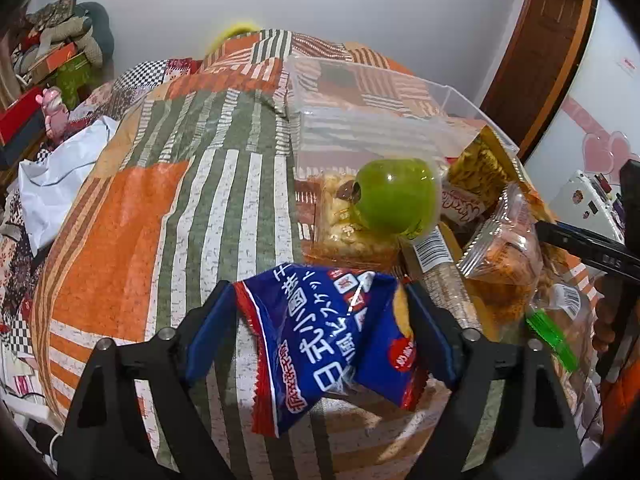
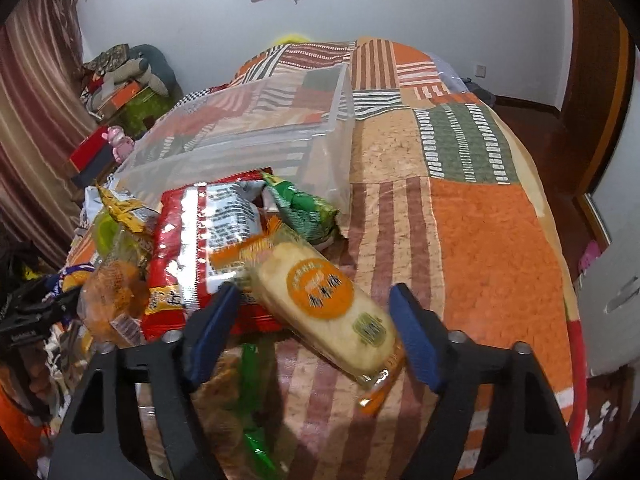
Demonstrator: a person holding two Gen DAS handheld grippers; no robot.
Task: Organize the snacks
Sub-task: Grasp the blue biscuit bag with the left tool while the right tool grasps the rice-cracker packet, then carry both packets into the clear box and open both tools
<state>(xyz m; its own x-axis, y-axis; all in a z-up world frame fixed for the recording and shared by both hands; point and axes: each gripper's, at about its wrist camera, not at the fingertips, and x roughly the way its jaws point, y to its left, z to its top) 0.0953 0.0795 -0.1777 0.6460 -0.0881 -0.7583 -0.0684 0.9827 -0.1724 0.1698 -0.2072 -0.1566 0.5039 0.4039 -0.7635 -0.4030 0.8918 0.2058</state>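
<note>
My left gripper (image 1: 320, 316) is shut on a blue snack bag (image 1: 320, 344) with white lettering, held above the patchwork bed. Ahead of it lies a clear plastic bin (image 1: 360, 120) with a green round tub (image 1: 394, 198) at its near end. A heap of snack packets (image 1: 500, 240) lies to the right. In the right wrist view my right gripper (image 2: 316, 328) is open around a pale rice cracker pack (image 2: 324, 296) with an orange label; its pads stand apart from the pack. A red packet (image 2: 208, 240) and a green packet (image 2: 304, 212) lie behind it, before the clear bin (image 2: 256, 128).
The bed cover (image 1: 160, 200) is orange, green and white patchwork. A white bag (image 1: 60, 176) and boxes lie at the left edge. A brown door (image 1: 552, 60) stands at the right. The other gripper (image 1: 580, 248) shows at the right edge.
</note>
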